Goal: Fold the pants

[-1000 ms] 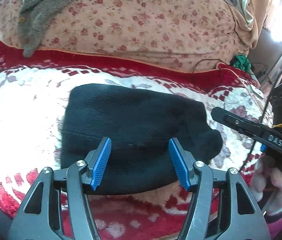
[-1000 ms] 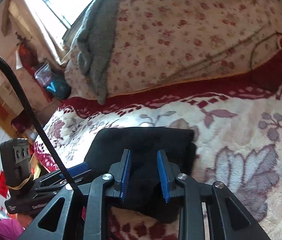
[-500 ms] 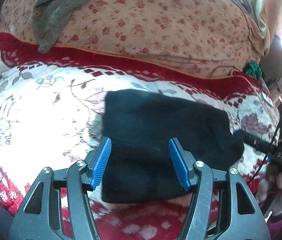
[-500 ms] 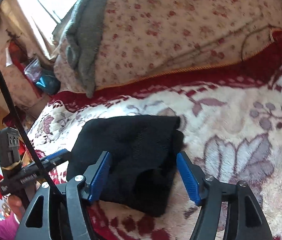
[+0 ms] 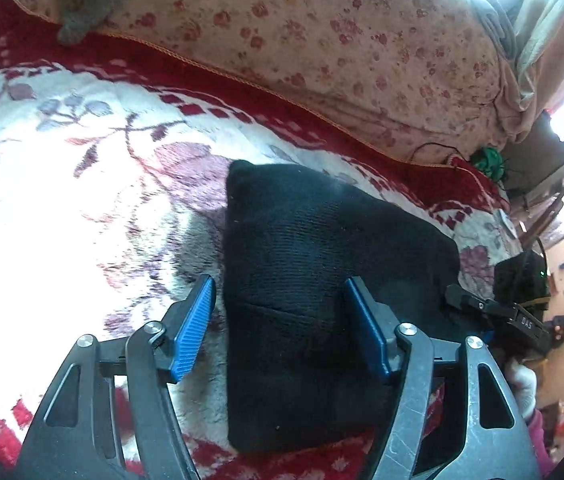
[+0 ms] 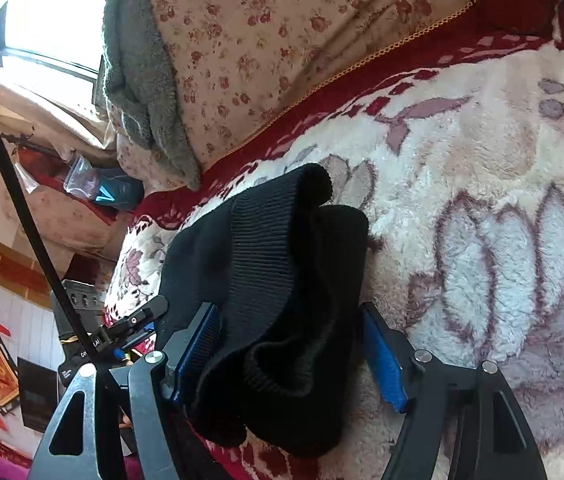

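The black knit pants [image 5: 314, 280] lie folded into a thick bundle on the white and red floral blanket [image 5: 62, 208]. My left gripper [image 5: 282, 332] is open, its blue pads astride the bundle's near left edge, holding nothing. My right gripper [image 6: 294, 356] is open too, its jaws wide around the bundle's ribbed end [image 6: 266, 256], which bulges up between the pads. The right gripper also shows in the left wrist view [image 5: 494, 316], at the bundle's right side. The left gripper shows in the right wrist view [image 6: 130, 328], left of the bundle.
A big floral quilt roll [image 5: 322, 32] lies behind the blanket with a grey fleece garment [image 6: 142, 92] draped on it. A black cable [image 6: 22, 208] crosses the right wrist view. Furniture and a window [image 6: 50, 20] stand beyond the bed's edge.
My right gripper opened from nearly shut and moved in close over the bundle's ribbed end. My left gripper stayed open and swung left, so the bundle now sits to its right.
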The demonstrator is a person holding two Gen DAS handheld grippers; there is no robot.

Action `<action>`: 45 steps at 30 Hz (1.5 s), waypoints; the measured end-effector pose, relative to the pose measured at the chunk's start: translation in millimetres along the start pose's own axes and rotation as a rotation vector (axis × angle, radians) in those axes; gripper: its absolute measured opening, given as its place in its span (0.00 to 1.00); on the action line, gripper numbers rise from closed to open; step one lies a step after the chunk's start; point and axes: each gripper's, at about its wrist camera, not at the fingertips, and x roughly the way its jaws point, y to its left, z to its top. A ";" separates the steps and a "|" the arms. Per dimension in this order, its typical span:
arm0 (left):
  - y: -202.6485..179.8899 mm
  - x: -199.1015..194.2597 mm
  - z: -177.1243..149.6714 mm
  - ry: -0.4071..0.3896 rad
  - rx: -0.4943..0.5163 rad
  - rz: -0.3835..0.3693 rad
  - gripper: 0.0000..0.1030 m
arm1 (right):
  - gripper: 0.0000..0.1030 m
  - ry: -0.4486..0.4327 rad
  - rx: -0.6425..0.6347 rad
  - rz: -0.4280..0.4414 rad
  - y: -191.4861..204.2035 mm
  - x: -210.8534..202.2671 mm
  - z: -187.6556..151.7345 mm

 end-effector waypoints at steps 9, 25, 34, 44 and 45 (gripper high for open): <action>-7.0 25.5 -1.0 -0.008 0.023 -0.006 0.76 | 0.48 -0.042 -0.058 0.019 6.5 7.7 -3.1; 18.8 -45.9 13.3 -0.101 -0.008 0.052 0.33 | 0.38 -0.024 -0.182 0.098 82.6 29.1 8.8; 83.0 -113.0 25.5 -0.200 -0.054 0.254 0.33 | 0.38 0.074 -0.253 0.178 153.9 119.5 11.0; 149.3 -128.0 19.0 -0.234 -0.126 0.398 0.33 | 0.38 0.174 -0.283 0.179 188.2 210.3 3.1; 156.6 -126.2 17.1 -0.231 -0.138 0.398 0.33 | 0.39 0.181 -0.284 0.166 187.7 218.1 2.6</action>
